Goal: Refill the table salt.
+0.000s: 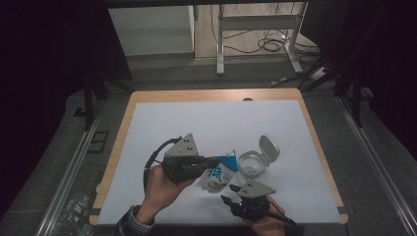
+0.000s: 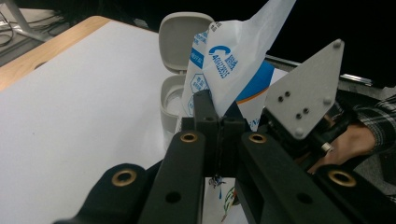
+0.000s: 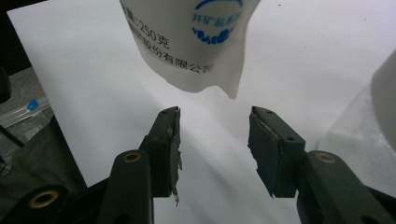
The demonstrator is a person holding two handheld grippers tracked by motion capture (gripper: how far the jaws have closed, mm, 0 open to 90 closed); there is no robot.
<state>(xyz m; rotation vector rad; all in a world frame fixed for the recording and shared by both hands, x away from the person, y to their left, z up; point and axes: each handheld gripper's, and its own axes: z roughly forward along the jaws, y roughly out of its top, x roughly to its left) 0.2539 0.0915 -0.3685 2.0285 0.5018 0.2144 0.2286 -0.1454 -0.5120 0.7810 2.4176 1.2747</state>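
your left gripper (image 2: 219,119) is clamped on the bag's (image 1: 219,175) top edge, hanging it beside the open jar (image 1: 252,164); your right gripper (image 3: 212,135) gapes below. tilt carelessly and its contents could miss the jar.

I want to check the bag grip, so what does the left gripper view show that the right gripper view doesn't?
Left gripper view alone: the left gripper shut on the bag's top edge, the small white container's raised flip lid, and the other gripper's grey plate with a hand behind it. Right gripper view alone: the right gripper open just below the bag's hanging bottom corner, not touching it. Both: the printed white bag and the white table cover.
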